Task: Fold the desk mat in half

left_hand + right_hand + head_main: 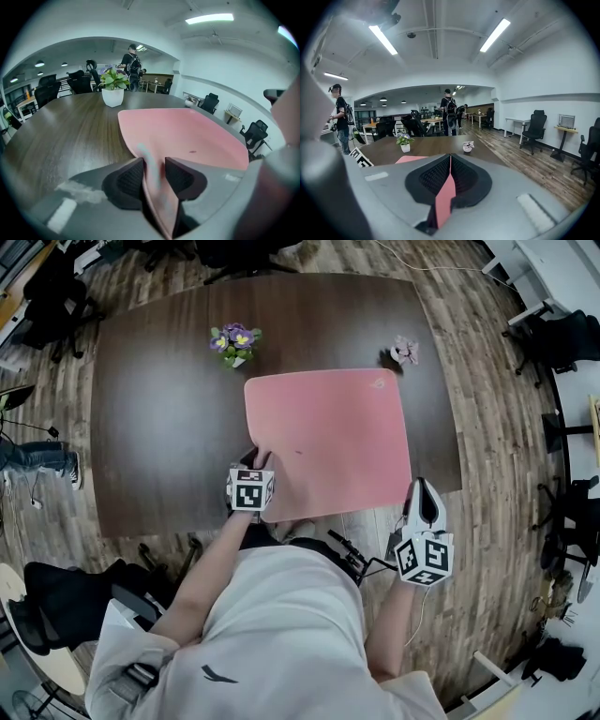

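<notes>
A pink desk mat (328,437) lies flat on the dark wooden table (159,409). My left gripper (255,461) is at the mat's near left corner. In the left gripper view the lifted corner of the mat (157,187) stands between the jaws of the left gripper (153,165); a thin gap shows at the right pad, so the pads do not clamp it. My right gripper (419,487) is at the near right corner. In the right gripper view the right gripper (450,161) is shut on a pink strip of the mat (445,194).
A potted plant with purple flowers (235,341) stands beyond the mat's far left corner. A small pink ornament (405,351) sits by its far right corner. Office chairs (562,338) and people (450,112) are around the table.
</notes>
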A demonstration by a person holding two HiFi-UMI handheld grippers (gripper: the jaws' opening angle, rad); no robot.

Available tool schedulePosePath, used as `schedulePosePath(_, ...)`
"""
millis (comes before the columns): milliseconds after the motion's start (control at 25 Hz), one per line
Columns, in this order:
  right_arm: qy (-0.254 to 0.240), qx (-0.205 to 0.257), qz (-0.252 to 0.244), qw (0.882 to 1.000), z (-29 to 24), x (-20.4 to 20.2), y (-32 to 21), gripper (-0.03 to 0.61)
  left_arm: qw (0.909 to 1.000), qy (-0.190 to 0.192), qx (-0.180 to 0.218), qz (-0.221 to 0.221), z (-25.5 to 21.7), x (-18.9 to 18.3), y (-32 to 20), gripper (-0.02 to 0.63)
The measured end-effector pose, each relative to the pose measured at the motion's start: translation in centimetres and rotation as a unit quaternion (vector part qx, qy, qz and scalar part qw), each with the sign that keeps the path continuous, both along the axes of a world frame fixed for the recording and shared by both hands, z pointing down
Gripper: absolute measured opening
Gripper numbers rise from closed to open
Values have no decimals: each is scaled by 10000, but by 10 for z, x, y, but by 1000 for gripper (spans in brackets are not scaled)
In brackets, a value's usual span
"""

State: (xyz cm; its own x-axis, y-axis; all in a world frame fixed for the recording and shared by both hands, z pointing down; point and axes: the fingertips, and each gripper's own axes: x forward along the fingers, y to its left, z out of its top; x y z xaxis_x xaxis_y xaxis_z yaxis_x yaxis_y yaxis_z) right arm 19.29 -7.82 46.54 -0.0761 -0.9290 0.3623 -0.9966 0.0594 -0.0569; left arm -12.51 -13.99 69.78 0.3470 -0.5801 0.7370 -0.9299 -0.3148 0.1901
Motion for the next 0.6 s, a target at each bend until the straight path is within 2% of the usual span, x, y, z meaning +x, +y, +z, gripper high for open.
schedulePosePath(320,37,4,132,9999,0,6,4,8,9998,89,-4,156,1,6,0,103)
schedulePosePath(600,49,-12,254,9997,-2,14,8,8,9988,462,-123,-47,-4,5,1,84)
